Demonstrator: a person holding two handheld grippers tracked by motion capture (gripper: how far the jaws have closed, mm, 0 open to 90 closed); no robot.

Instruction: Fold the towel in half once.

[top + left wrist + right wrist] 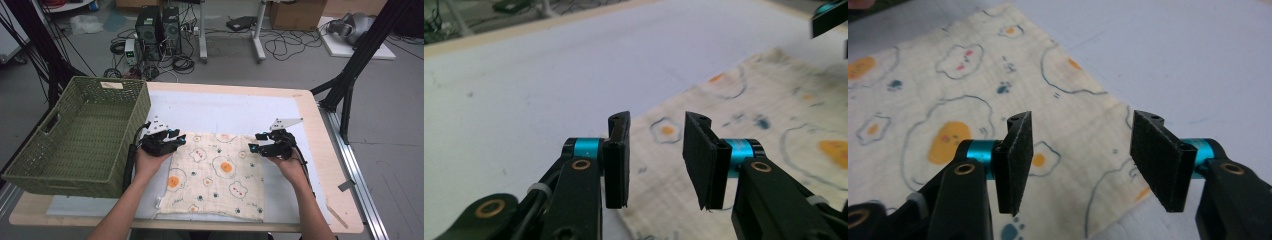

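Observation:
A cream cloth point(215, 175) printed with fried eggs and paw marks lies flat on the white mat point(225, 107). My left gripper point(178, 138) hovers at the cloth's far left corner, jaws apart. In the left gripper view the left gripper point(656, 160) is open with the cloth point(774, 100) edge below the gap, and no pad touches the fabric. My right gripper point(254, 144) sits at the far right corner. In the right gripper view the right gripper point(1078, 165) is open over the cloth point(948, 75) corner, gripping nothing.
A green woven basket point(132, 115) stands at the table's left edge, close to my left hand. The wooden table point(312, 125) rim runs along the right. Computers and cables lie on the floor beyond. The right gripper's tip point(829, 15) appears far off in the left gripper view.

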